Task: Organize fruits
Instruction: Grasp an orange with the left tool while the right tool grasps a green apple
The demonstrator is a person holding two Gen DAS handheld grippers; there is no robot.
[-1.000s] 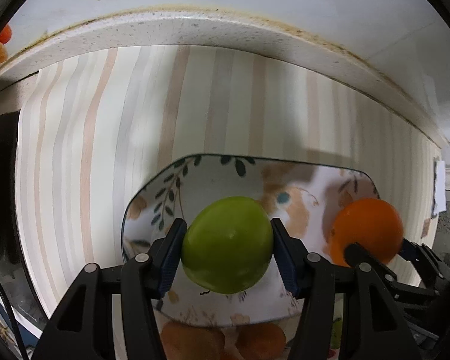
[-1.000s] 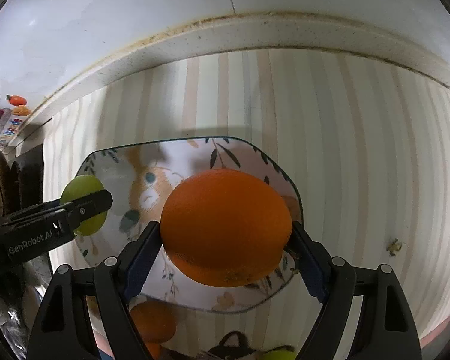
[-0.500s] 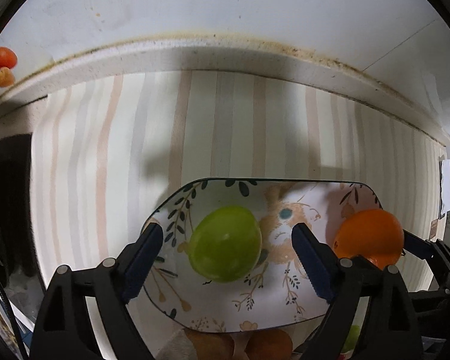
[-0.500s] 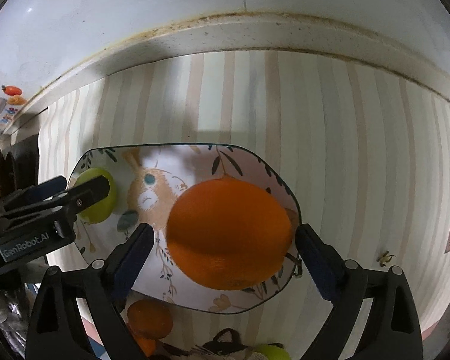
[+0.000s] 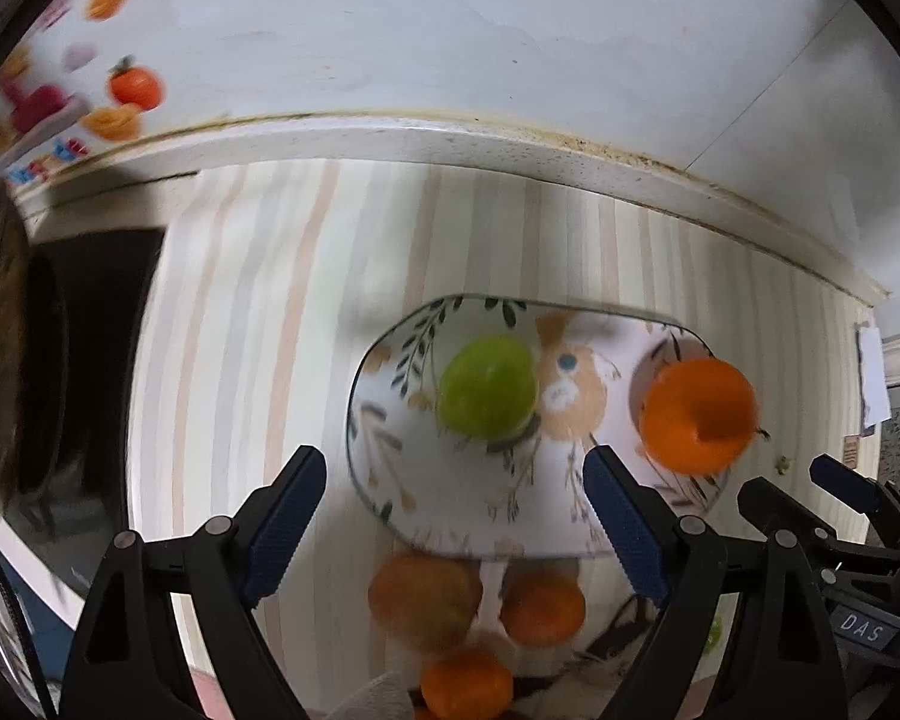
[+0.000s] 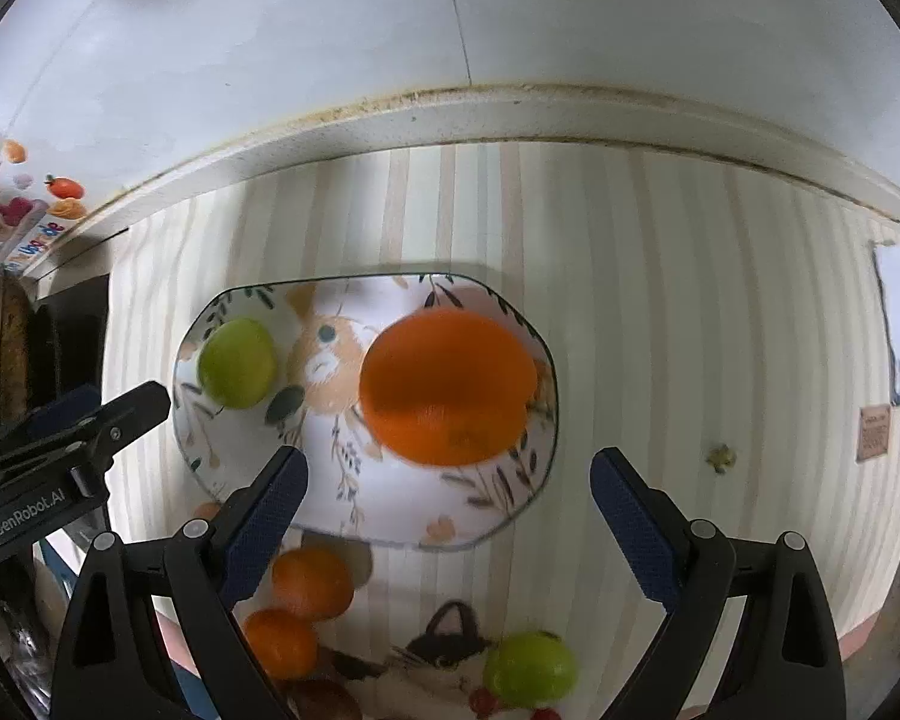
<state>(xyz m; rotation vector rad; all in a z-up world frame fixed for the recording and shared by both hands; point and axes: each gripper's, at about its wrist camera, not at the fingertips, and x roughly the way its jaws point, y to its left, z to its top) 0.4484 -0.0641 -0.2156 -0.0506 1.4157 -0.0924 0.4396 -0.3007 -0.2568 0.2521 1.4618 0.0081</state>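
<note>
Both tongs let go and lifted: a second ago the left tongs [image 5: 453,516] pinched the green apple [image 5: 487,387] and the right tongs [image 6: 447,507] pinched the big orange [image 6: 447,387]; now both fruits sit on the plate [image 6: 354,498], with each pair spread wide above them and nothing between the blue ribbed pads. Left jaws opened within the last second and have since held at that width; same for the right.

Plate is glossy ceramic, roughly octagonal with a dark rim, printed with leaves and an orange-and-white animal. Apple is smooth, round, on the plate's left side; orange is dimpled, larger, on the right side, apart from the apple.

Plate rests on a striped cloth [image 6: 660,300], cream with beige and peach bands, covering the worktop. Speckled stone edge [image 6: 510,114] runs along the back below a white wall.

Near side of the plate, off it: two smaller oranges [image 6: 312,582], a second green apple [image 6: 531,669], somewhat blurred.
</note>
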